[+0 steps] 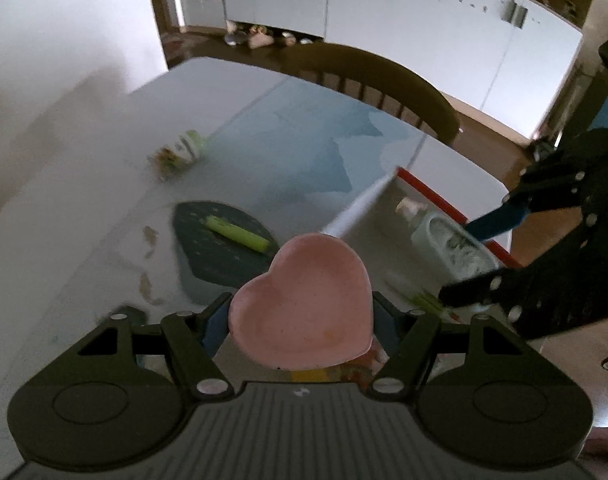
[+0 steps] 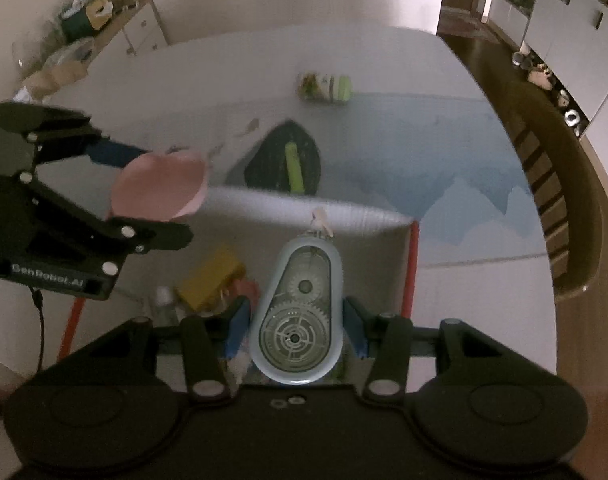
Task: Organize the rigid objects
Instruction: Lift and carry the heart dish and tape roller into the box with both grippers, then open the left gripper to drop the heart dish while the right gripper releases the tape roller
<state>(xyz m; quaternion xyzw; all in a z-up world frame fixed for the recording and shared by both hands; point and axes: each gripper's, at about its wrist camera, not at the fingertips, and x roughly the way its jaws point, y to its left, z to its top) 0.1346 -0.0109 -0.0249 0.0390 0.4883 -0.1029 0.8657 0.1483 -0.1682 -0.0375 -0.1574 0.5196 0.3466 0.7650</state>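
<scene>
The left gripper (image 1: 299,320) clasped a pink dish (image 1: 304,304); the right gripper (image 2: 295,324) clasped a blue dispenser (image 2: 295,316), both above the box (image 2: 344,210). Each should go down level into bare floor (the box looked crowded). Only the right view showed a yellow block (image 2: 209,278) inside; the marker (image 1: 237,233) waited on the table (image 1: 63,240).

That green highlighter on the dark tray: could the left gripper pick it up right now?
Probably not yet. The left gripper is already clamped on the pink heart-shaped dish, so its jaws are full. The green highlighter lies uncovered on the dark tray, with nothing else blocking it.
</scene>
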